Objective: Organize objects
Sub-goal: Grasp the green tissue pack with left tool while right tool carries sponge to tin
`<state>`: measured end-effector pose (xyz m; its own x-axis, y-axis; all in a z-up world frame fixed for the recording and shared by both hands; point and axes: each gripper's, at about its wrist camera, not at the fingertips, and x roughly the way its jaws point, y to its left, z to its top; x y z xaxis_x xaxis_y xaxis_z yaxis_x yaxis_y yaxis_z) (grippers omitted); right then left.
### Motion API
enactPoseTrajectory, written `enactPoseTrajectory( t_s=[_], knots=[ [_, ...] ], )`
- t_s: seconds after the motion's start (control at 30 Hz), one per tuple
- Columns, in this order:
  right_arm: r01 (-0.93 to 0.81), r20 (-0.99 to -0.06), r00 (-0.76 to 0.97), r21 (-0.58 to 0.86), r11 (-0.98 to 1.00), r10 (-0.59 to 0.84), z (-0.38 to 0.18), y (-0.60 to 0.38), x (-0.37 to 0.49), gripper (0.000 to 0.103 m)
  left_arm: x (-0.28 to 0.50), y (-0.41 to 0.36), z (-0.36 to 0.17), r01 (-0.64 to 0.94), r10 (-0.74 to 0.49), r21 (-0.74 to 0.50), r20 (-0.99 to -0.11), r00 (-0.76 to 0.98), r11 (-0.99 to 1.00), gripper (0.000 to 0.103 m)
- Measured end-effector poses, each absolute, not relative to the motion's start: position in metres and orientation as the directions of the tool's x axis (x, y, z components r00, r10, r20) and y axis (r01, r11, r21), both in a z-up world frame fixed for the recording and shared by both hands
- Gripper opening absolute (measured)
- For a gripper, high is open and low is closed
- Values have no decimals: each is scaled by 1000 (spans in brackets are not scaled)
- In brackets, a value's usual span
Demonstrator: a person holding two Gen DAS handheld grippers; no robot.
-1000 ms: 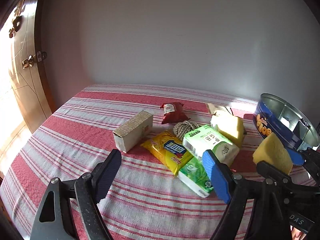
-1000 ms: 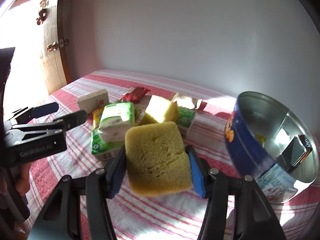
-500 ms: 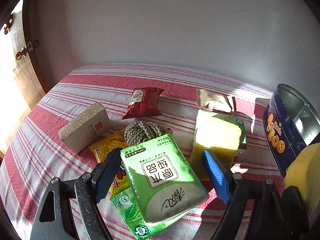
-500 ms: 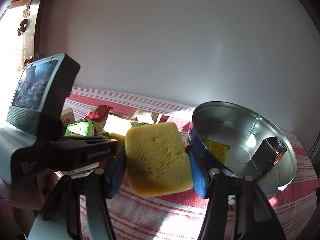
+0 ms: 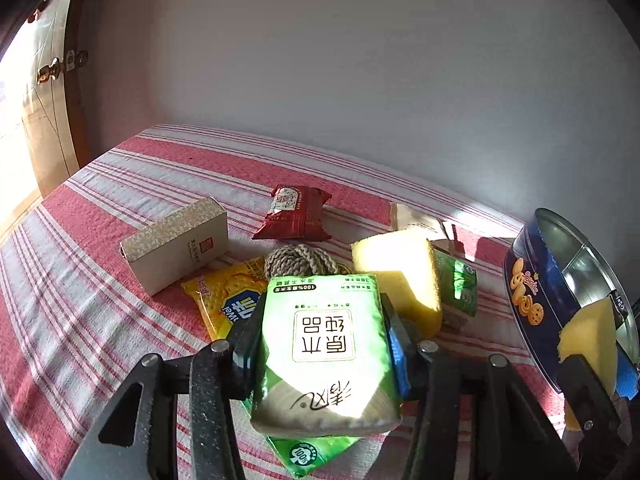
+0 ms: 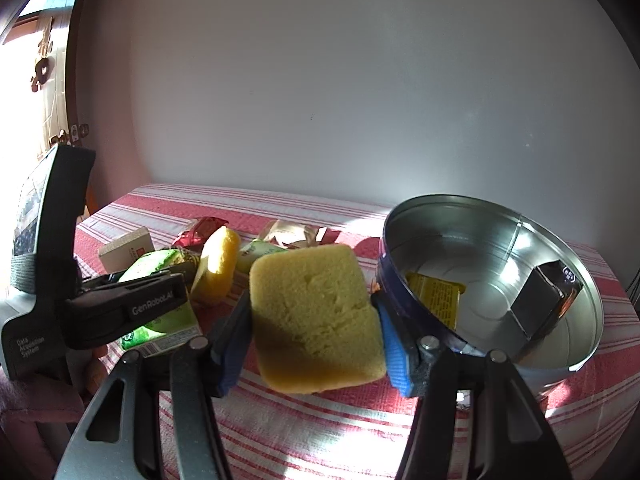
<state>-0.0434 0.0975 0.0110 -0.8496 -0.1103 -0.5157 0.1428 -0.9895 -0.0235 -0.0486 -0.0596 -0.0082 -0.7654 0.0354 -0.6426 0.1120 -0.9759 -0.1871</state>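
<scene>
The right gripper [image 6: 316, 320] pinched a yellow rectangular sponge [image 6: 316, 316] just left of the round blue metal tin [image 6: 560, 248] near the striped cloth's right edge. The left gripper [image 5: 322, 340] had just closed, apparently gripping a green tissue pack [image 5: 324, 348].

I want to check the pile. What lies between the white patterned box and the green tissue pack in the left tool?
In the left wrist view, a yellow snack packet lies between the white box and the tissue pack.

You see a red-and-white striped cloth [image 5: 120, 320] over the tabletop, a green tissue pack [image 5: 324, 356], yellow sponges [image 6: 316, 320], a dark red snack packet [image 5: 296, 212], a yellow biscuit packet [image 5: 228, 296] and a blue tin [image 6: 492, 280] with a silver inside.
</scene>
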Motion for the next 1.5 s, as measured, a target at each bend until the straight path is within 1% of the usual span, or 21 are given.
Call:
enactPoseTrajectory(
  t_s=[0.17,0.33,0.57,0.83,1.03,1.3,1.5],
  knots=[
    [138,-485,-866,-1,-990,-121,16,102,-40,58,-27,-59,10,59,76,-221,-554,-829,-973,52],
    [128,-445,-887,11,-992,-120,22,105,-34,58,-6,-51,31,30,54,-170,-472,-880,-985,52],
    [103,-381,-921,-21,-995,-87,34,108,-24,58,3,-41,46,-17,76,-141,-427,-901,-990,52],
    [55,-359,-932,14,-998,-57,40,140,-24,58,10,-23,52,-78,129,-143,-392,-911,-987,52],
    [2,-358,-934,19,-1000,-9,41,167,-25,58,10,-4,55,-140,175,-119,-374,-911,-983,52],
    [-58,-379,-923,-19,-998,61,37,193,-30,58,4,22,55,-193,216,-100,-380,-899,-976,52],
    [-83,-387,-918,-29,-996,88,36,212,-34,58,-1,41,53,-224,239,-84,-384,-892,-971,52]
  ],
)
